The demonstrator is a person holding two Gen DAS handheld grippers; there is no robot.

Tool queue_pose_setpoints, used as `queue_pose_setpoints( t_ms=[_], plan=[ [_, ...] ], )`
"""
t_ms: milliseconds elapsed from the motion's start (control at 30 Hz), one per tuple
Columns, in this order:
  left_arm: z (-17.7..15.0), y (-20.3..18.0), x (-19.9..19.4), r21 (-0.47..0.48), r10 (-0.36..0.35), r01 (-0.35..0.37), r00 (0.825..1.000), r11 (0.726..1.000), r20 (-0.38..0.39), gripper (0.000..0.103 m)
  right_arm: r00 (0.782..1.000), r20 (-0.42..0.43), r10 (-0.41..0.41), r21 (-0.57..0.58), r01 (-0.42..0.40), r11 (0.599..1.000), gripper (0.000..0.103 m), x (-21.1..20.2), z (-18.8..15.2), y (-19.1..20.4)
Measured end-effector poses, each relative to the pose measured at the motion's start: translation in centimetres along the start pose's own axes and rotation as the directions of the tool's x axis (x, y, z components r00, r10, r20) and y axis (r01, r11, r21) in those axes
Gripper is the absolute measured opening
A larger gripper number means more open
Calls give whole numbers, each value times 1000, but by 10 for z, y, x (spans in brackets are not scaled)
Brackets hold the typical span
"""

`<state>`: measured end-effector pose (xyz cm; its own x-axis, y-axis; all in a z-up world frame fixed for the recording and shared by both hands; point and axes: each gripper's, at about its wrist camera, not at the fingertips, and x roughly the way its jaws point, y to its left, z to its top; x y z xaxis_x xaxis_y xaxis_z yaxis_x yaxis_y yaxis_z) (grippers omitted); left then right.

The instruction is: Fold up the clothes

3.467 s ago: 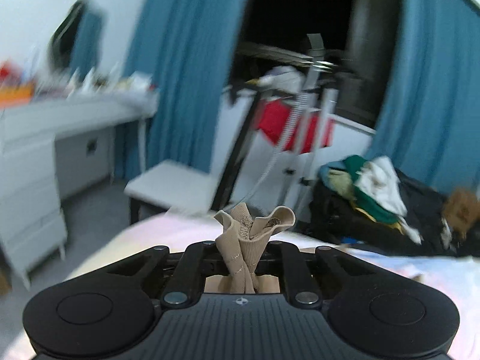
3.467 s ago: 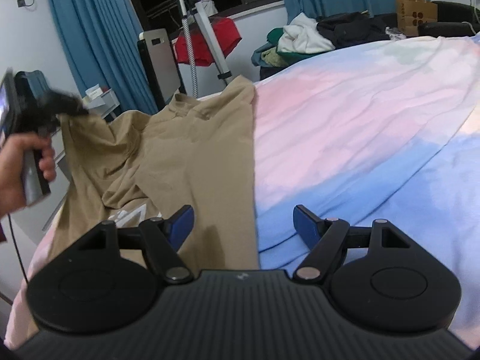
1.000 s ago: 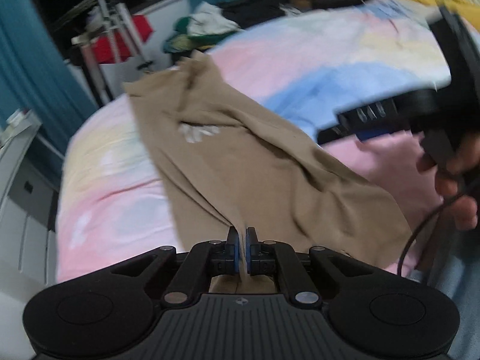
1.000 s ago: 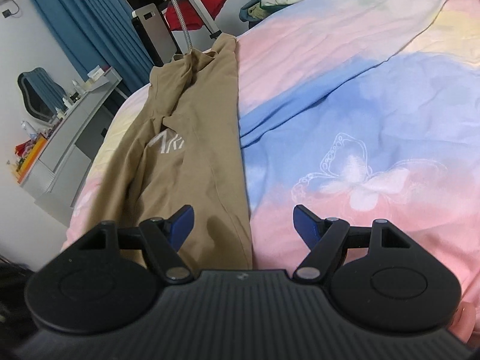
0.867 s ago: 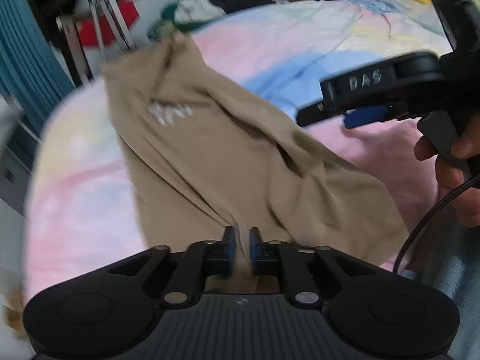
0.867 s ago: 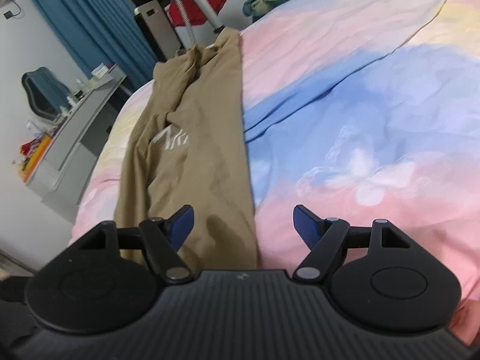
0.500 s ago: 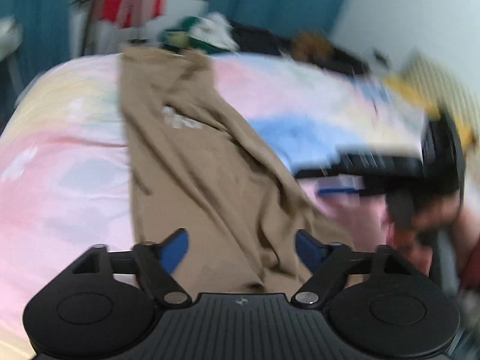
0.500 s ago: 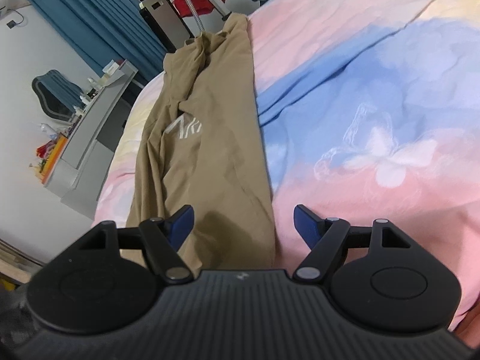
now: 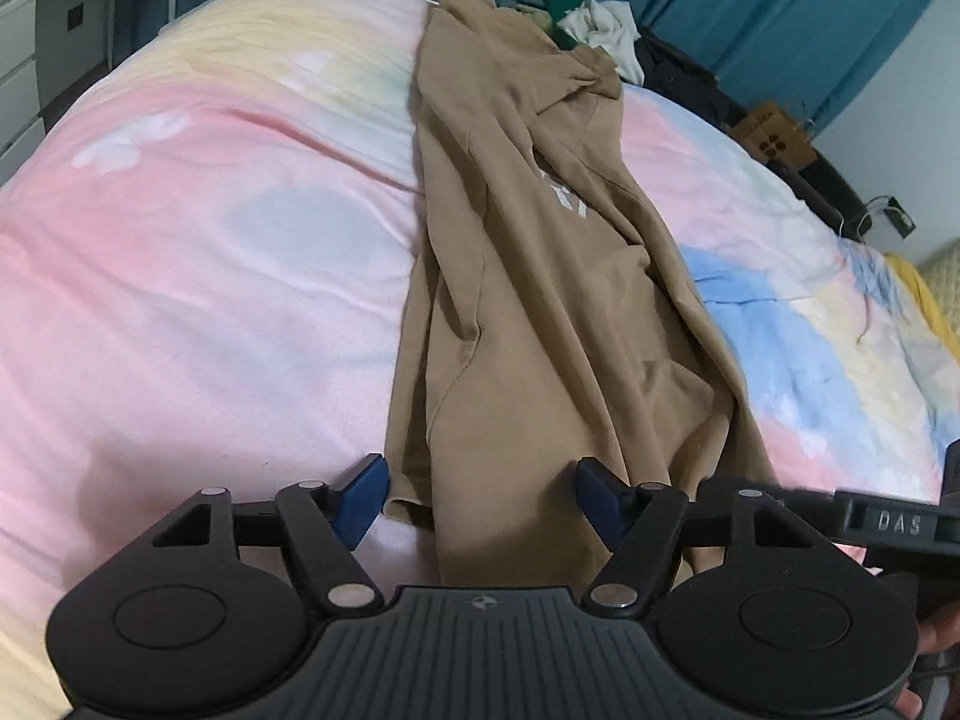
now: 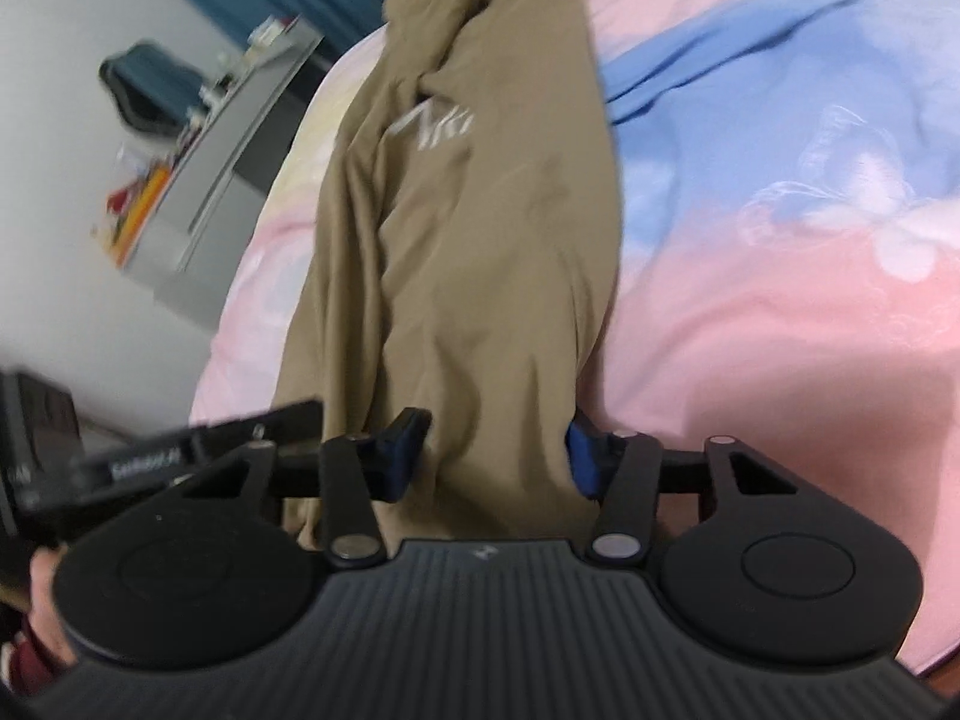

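Observation:
A tan shirt (image 9: 540, 300) lies folded into a long strip on the pastel bed sheet (image 9: 210, 240); its white logo faces up. My left gripper (image 9: 480, 495) hovers over the near hem, left of centre. The jaws are closing with the hem between them, and the pads do not press it. One of the right gripper's fingers (image 9: 888, 521) shows just to the right. In the right wrist view the shirt (image 10: 480, 240) runs away from my right gripper (image 10: 495, 456). Its jaws are closing around a bulge of fabric at the near end, still wide apart.
A heap of clothes (image 9: 594, 30) and a cardboard box (image 9: 774, 141) sit beyond the bed's far side, under blue curtains (image 9: 780, 12). A white dresser (image 10: 240, 138) stands left of the bed. A person's hand (image 10: 42, 600) holds the left gripper.
The left gripper let go of the shirt's edge, opened wide, rolled and came down over the near hem. The right gripper dropped onto the shirt's near end and its jaws narrowed.

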<state>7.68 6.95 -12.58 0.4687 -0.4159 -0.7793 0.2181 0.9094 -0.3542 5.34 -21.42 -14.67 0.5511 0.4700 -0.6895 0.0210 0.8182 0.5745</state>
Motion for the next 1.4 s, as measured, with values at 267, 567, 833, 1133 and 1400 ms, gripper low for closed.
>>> queue_pose_setpoints(
  t_ms=[267, 567, 833, 1133, 1400],
  plan=[
    [-7, -7, -2, 61, 48, -51, 998, 997, 50, 71, 997, 18, -75, -120, 77, 990, 16, -5, -9, 20],
    [-12, -22, 5, 148, -35, 30, 999, 989, 34, 54, 992, 124, 25, -92, -13, 996, 12, -33, -24, 23],
    [-14, -18, -7, 123, -21, 13, 998, 992, 66, 8, 991, 131, -28, -57, 36, 998, 10, -35, -26, 22],
    [9, -5, -85, -14, -163, 168, 970, 986, 178, 5, 969, 245, 43, -61, -29, 998, 9, -86, 2, 40],
    [-12, -39, -159, 37, -239, 237, 948, 971, 209, 5, 938, 336, 87, -193, -21, 981, 9, -158, -3, 66]
  ],
)
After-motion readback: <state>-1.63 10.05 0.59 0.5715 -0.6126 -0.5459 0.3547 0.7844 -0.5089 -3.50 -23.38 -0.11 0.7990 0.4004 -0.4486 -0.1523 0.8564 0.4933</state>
